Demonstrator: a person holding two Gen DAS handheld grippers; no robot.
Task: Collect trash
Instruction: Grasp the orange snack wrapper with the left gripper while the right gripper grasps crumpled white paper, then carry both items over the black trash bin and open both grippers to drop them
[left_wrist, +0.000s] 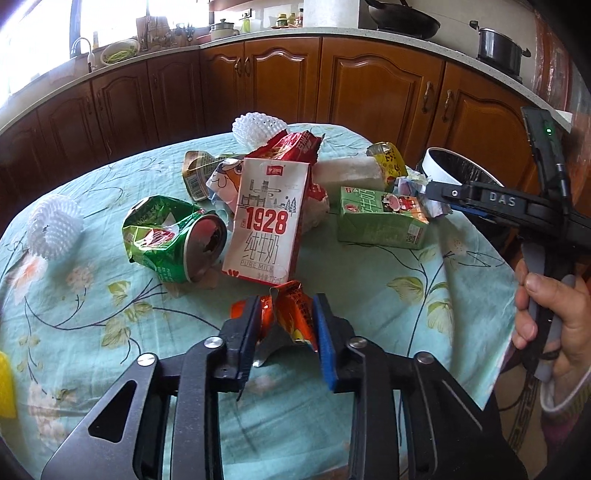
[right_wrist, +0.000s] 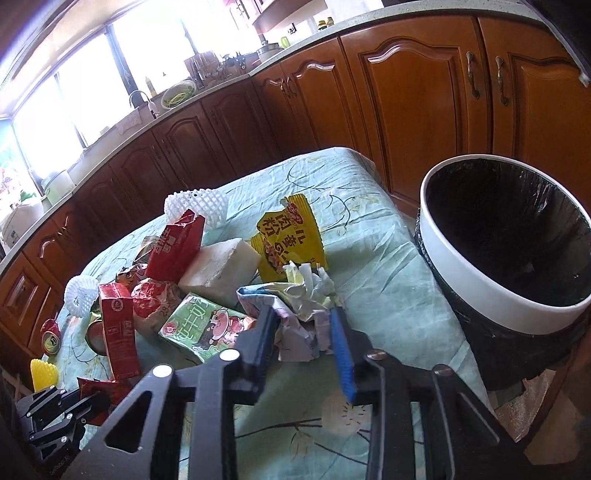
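Clamping an orange wrapper (left_wrist: 291, 314) near the tabletop's near edge, the left gripper (left_wrist: 286, 325) holds firm; the right gripper (right_wrist: 304, 332) pinches crumpled paper (right_wrist: 306, 295) beside the right edge. Cartons, a can and wrappers remain mid-table; the bin (right_wrist: 491, 284) past that edge looks empty.

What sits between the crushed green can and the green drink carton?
The white "1928" milk carton stands between the can and the green carton, in the left wrist view.

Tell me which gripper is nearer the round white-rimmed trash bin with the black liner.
Right. The right gripper, clamping crumpled paper, sits beside the trash bin; the left gripper pinches an orange wrapper farther away.
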